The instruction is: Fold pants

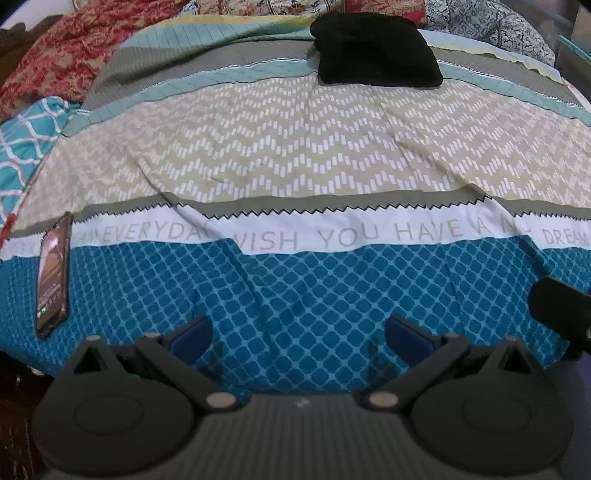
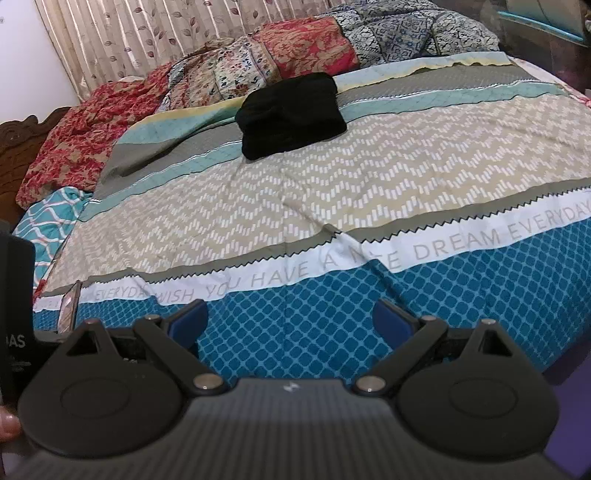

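The black pants [image 1: 376, 51] lie as a folded bundle on the far part of the bed; they also show in the right wrist view [image 2: 291, 114]. My left gripper [image 1: 298, 334] is open and empty, low over the blue patterned near edge of the bedspread, far from the pants. My right gripper [image 2: 291, 321] is open and empty too, over the same blue band near the bed's front edge. The right gripper's body shows at the right edge of the left wrist view [image 1: 561, 314].
A patterned bedspread [image 1: 295, 155] covers the bed. A phone [image 1: 53, 273] lies at the left near edge. Red floral blankets [image 2: 92, 125] and pillows [image 2: 406, 33] are piled along the far and left sides. A curtain [image 2: 147, 33] hangs behind.
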`<action>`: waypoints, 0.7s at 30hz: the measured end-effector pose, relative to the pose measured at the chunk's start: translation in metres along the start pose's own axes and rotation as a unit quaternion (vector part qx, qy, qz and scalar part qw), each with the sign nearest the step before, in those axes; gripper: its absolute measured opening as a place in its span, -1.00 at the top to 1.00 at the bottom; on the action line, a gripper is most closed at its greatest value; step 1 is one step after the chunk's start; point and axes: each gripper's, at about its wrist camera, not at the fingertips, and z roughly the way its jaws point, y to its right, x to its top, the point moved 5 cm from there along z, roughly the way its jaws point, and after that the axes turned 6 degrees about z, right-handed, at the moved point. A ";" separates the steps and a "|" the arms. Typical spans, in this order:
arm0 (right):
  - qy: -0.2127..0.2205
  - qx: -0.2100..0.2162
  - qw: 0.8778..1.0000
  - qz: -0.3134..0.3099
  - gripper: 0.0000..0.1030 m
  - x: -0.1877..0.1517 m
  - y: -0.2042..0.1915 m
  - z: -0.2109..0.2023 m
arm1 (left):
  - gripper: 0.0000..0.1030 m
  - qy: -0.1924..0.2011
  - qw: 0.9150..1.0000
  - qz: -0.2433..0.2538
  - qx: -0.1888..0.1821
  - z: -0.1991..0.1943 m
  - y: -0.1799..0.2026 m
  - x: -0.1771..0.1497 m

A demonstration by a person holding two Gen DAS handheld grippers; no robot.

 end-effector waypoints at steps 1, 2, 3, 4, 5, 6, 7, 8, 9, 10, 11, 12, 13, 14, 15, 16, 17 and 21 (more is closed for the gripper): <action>0.002 -0.002 1.000 0.000 -0.89 0.000 0.000 0.000 | -1.00 0.003 1.000 -0.001 -0.003 -0.001 0.000 0.001; 0.005 -0.005 1.000 -0.002 -0.89 0.001 0.000 -0.001 | -1.00 0.008 1.000 -0.002 -0.005 -0.002 0.000 0.001; 0.008 -0.008 1.000 -0.003 -0.89 0.002 0.000 -0.002 | -1.00 0.013 1.000 -0.002 -0.008 -0.004 0.000 0.002; 0.011 -0.012 1.000 -0.006 -0.90 0.002 0.000 -0.003 | -1.00 0.020 1.000 -0.001 -0.011 -0.006 0.000 0.003; 0.014 -0.015 1.000 -0.007 -0.91 0.002 0.000 -0.003 | -1.00 0.025 1.000 -0.001 -0.014 -0.007 0.000 0.003; 0.018 -0.017 1.000 -0.008 -0.95 0.003 0.000 -0.004 | -1.00 0.031 0.999 0.000 -0.018 -0.009 0.001 0.004; 0.022 -0.020 1.000 -0.010 -0.96 0.003 0.000 -0.005 | -1.00 0.035 0.999 0.002 -0.020 -0.010 0.001 0.004; 0.024 -0.022 0.999 -0.011 -0.97 0.003 -0.001 -0.006 | -1.00 0.040 0.999 0.003 -0.022 -0.011 0.001 0.005; 0.025 -0.024 0.999 -0.013 -0.98 0.003 -0.001 -0.006 | -1.00 0.044 0.999 0.004 -0.023 -0.011 0.002 0.006; 0.025 -0.026 0.999 -0.015 -0.99 0.003 -0.002 -0.005 | -1.00 0.048 0.999 0.005 -0.024 -0.012 0.002 0.006; 0.024 -0.028 0.999 -0.016 -0.99 0.003 -0.003 -0.004 | -1.00 0.050 0.998 0.006 -0.026 -0.012 0.002 0.006; 0.023 -0.032 0.999 -0.017 -0.99 0.004 -0.003 -0.003 | -1.00 0.052 0.998 0.006 -0.028 -0.011 0.002 0.006; 0.023 -0.035 0.999 -0.017 -0.99 0.004 -0.004 -0.002 | -1.00 0.052 0.998 0.006 -0.032 -0.011 0.001 0.007; 0.024 -0.040 0.999 -0.017 -0.99 0.005 -0.006 -0.002 | -1.00 0.053 0.998 0.006 -0.034 -0.010 0.000 0.007; 0.025 -0.043 0.999 -0.016 -0.99 0.006 -0.006 -0.001 | -1.00 0.054 0.998 0.006 -0.037 -0.009 -0.001 0.007; 0.027 -0.046 0.998 -0.014 -0.99 0.008 -0.007 -0.001 | -1.00 0.055 0.998 0.005 -0.039 -0.009 -0.003 0.008; 0.028 -0.049 0.998 -0.012 -0.99 0.010 -0.008 -0.001 | -1.00 0.056 0.998 0.005 -0.040 -0.008 -0.005 0.008; 0.039 -0.060 0.997 -0.005 -1.00 0.025 -0.009 -0.004 | -1.00 0.059 0.997 -0.001 -0.045 -0.008 -0.013 0.017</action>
